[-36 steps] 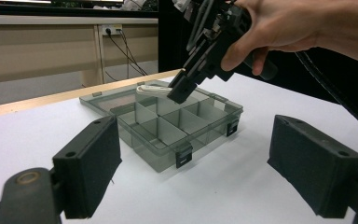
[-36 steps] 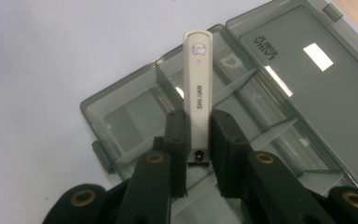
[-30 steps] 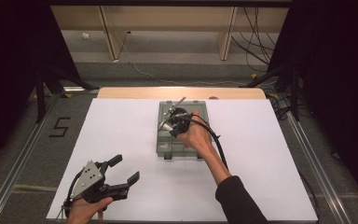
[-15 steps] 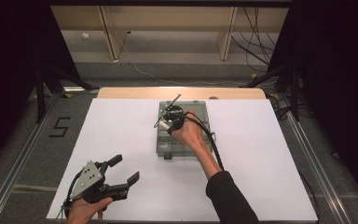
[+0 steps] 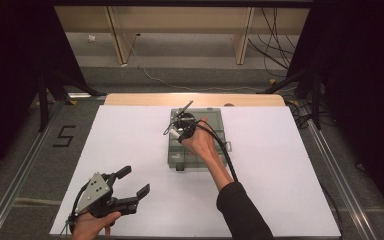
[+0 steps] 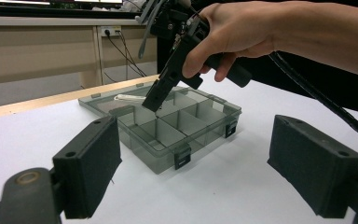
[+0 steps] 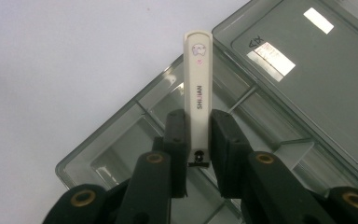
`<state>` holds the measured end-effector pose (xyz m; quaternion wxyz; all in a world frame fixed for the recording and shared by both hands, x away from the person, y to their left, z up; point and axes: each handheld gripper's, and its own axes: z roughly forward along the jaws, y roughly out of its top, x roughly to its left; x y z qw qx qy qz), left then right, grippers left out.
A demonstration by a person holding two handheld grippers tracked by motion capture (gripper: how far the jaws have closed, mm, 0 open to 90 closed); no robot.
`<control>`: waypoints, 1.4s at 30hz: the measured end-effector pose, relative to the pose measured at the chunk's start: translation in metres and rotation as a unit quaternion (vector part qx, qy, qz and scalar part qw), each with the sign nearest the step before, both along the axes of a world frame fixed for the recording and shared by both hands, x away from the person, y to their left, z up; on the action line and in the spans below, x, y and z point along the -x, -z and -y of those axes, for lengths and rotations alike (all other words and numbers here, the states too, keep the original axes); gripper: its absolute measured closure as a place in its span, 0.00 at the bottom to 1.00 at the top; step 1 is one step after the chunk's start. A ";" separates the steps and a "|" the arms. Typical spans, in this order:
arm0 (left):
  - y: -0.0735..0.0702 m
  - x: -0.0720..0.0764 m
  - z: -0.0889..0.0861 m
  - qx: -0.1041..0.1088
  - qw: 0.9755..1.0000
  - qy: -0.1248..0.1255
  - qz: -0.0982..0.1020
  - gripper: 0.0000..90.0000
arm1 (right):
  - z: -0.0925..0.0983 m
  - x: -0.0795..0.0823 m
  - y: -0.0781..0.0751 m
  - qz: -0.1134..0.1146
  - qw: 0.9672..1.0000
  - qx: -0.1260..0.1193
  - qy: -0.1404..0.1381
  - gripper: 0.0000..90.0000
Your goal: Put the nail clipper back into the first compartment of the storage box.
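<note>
My right gripper (image 7: 198, 140) clamps the slim white nail clipper (image 7: 198, 93) lengthwise over the smoky-grey plastic compartment box (image 5: 215, 120) — aimed for a slot; left gripper (image 5: 135, 187), jaws apart, idles near.

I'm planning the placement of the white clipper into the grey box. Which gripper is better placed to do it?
The right gripper: its jaws are shut on the white clipper, right above the open compartment box. The left gripper sits open near the table's front edge, apart from the box.
</note>
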<state>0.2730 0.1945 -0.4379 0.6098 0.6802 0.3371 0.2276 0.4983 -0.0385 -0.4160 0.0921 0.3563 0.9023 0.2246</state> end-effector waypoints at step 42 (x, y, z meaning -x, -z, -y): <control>-0.001 0.000 0.000 0.003 1.000 0.000 0.000 0.18 | -0.011 -0.005 0.006 -0.016 1.000 0.009 0.020 0.84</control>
